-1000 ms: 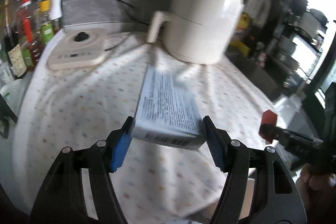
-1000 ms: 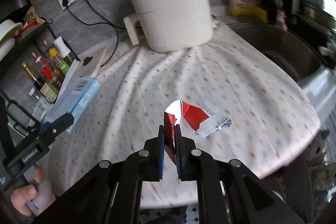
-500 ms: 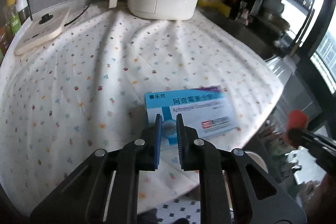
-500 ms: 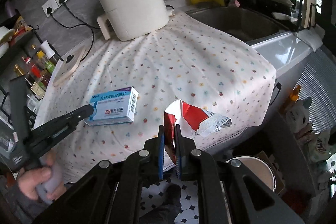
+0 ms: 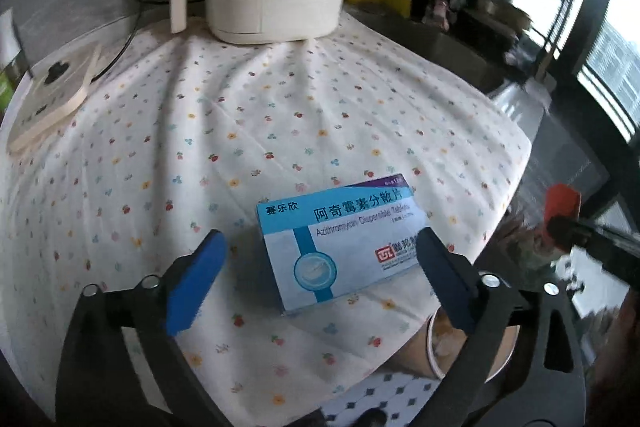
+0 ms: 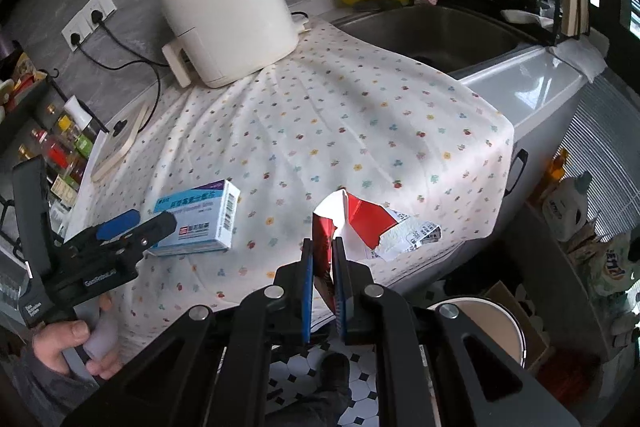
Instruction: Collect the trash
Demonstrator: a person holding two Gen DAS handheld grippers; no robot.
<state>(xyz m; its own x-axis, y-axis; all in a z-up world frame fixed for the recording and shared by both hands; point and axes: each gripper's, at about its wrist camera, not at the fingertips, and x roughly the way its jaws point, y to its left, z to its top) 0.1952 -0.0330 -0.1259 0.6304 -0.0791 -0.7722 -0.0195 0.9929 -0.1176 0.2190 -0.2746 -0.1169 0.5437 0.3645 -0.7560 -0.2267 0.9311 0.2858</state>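
The left gripper (image 5: 320, 267), its jaws just opened wide, straddles a blue medicine box (image 5: 340, 243) lying on the flowered tablecloth (image 5: 240, 131) without touching it. The right gripper (image 6: 323, 263) pinches a torn red-and-white wrapper (image 6: 360, 223) above the counter's edge.

Daylight enters from the window (image 5: 616, 67) on the far right, blown out to white glare. The floral tablecloth (image 6: 340, 115) shows soft shadows. Fisheye bending darkens the corners; far shelves blur.
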